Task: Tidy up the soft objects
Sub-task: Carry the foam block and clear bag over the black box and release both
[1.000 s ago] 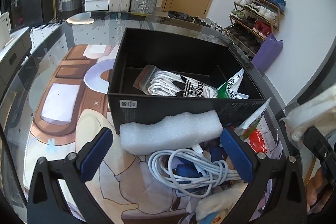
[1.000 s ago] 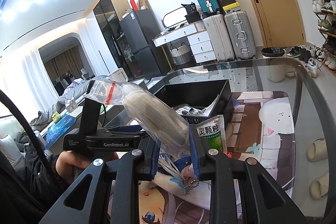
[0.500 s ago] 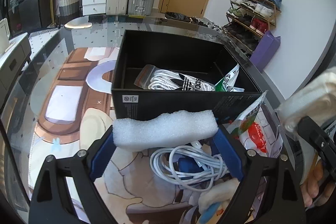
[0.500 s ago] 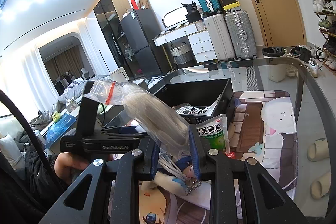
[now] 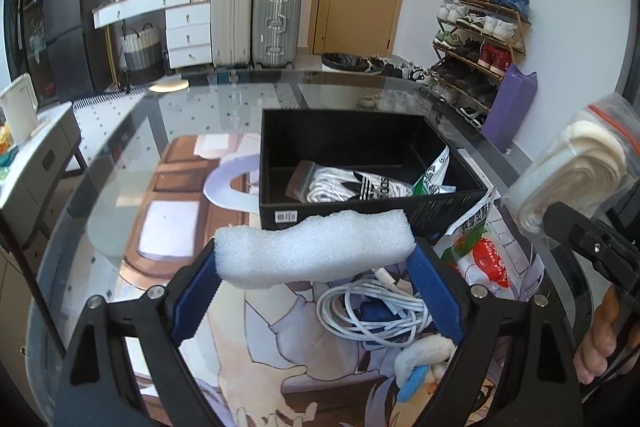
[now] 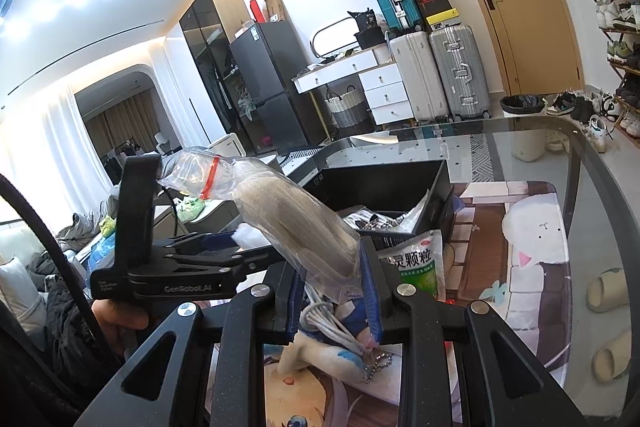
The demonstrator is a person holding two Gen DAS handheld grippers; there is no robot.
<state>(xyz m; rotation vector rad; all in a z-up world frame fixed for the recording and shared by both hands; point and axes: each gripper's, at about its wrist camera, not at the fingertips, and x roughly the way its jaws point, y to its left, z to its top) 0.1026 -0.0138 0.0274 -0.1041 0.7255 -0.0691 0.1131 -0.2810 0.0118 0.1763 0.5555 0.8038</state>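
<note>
Our left gripper [image 5: 314, 281] clamps the white foam block [image 5: 316, 247] by its ends, the black box [image 5: 360, 163] just ahead. Our right gripper [image 6: 332, 291] pinches a bagged cream roll [image 6: 296, 223] upright, the box ahead.

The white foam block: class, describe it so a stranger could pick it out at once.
Find the black box on the glass table. Just in front of its near wall, the left claw grips the white foam block by its ends, above the coiled white cable. Unlike the bagged items nearby, it is bare, bumpy and loaf-shaped.
</note>
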